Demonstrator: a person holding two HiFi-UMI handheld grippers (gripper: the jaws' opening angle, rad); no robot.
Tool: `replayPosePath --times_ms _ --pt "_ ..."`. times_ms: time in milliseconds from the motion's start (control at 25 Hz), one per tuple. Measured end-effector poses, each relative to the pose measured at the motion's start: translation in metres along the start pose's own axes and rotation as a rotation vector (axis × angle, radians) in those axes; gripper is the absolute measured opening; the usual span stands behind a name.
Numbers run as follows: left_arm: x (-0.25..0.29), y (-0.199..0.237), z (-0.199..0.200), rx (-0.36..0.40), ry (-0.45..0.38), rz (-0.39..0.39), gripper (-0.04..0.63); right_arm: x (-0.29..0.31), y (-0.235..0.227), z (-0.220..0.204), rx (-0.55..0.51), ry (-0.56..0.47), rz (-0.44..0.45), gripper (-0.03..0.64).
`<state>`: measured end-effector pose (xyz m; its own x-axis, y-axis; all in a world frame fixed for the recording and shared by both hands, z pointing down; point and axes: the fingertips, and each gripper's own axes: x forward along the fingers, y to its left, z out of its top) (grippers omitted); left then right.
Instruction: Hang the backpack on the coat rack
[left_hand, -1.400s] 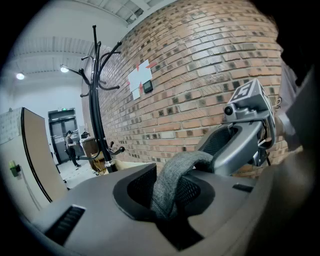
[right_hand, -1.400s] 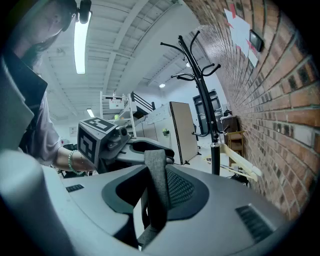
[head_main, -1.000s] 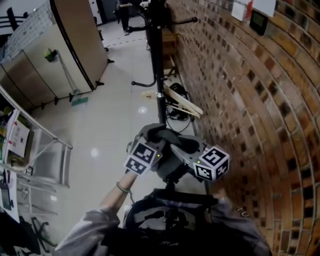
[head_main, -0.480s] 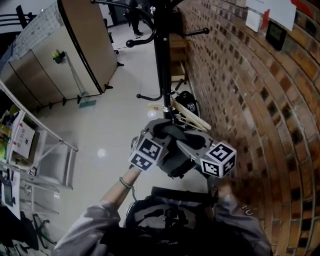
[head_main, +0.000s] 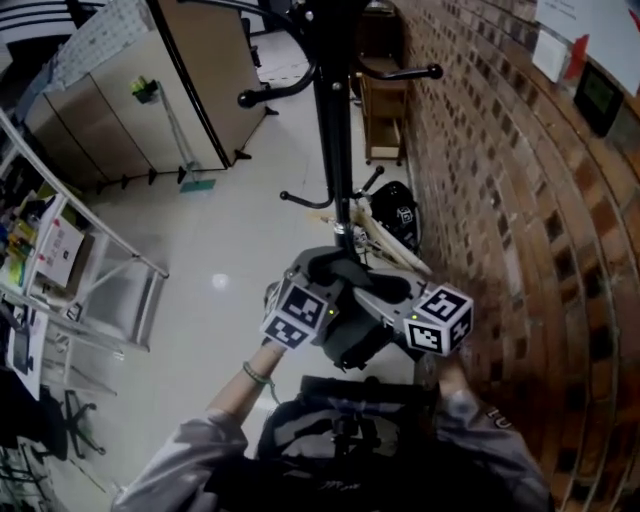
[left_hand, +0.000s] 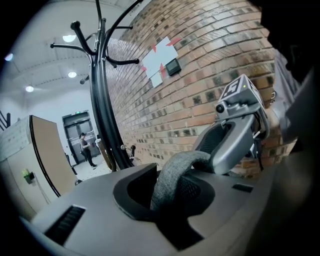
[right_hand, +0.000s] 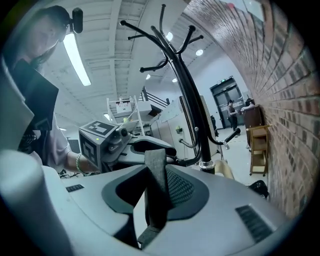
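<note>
The dark backpack hangs low in front of me, below both grippers. Its grey top strap runs up between the jaws of my left gripper, which is shut on it. My right gripper is shut on the same strap from the other side. In the head view the left gripper and right gripper sit close together, facing each other over the strap. The black coat rack stands just ahead, its hooks spreading above.
A brick wall runs along the right. At the rack's foot lie a black bag and wooden sticks. A wooden chair stands behind the rack. A metal frame and cabinets line the left, with a person far off.
Both grippers have carried the strap and backpack closer to the coat rack, whose pole and hooks now look nearer and larger. The grip on the strap is unchanged.
</note>
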<state>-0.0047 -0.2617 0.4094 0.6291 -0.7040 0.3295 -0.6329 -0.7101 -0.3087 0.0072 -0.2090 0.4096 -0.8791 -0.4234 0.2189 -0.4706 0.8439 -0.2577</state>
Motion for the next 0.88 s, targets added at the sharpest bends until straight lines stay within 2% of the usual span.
replayPosePath --times_ms 240,400,680,880 --pt "0.008 0.010 0.001 -0.016 0.028 0.045 0.084 0.003 -0.015 0.009 -0.036 0.034 0.092 0.123" --pt "0.010 0.022 -0.005 -0.037 0.059 0.074 0.084 0.012 -0.021 0.011 -0.049 0.065 0.112 0.123" --pt "0.026 0.035 -0.012 -0.014 0.102 0.094 0.084 0.023 -0.040 0.011 -0.053 0.088 0.139 0.123" --pt "0.031 0.042 -0.016 -0.015 0.117 0.098 0.084 0.026 -0.045 0.011 -0.016 0.107 0.244 0.124"
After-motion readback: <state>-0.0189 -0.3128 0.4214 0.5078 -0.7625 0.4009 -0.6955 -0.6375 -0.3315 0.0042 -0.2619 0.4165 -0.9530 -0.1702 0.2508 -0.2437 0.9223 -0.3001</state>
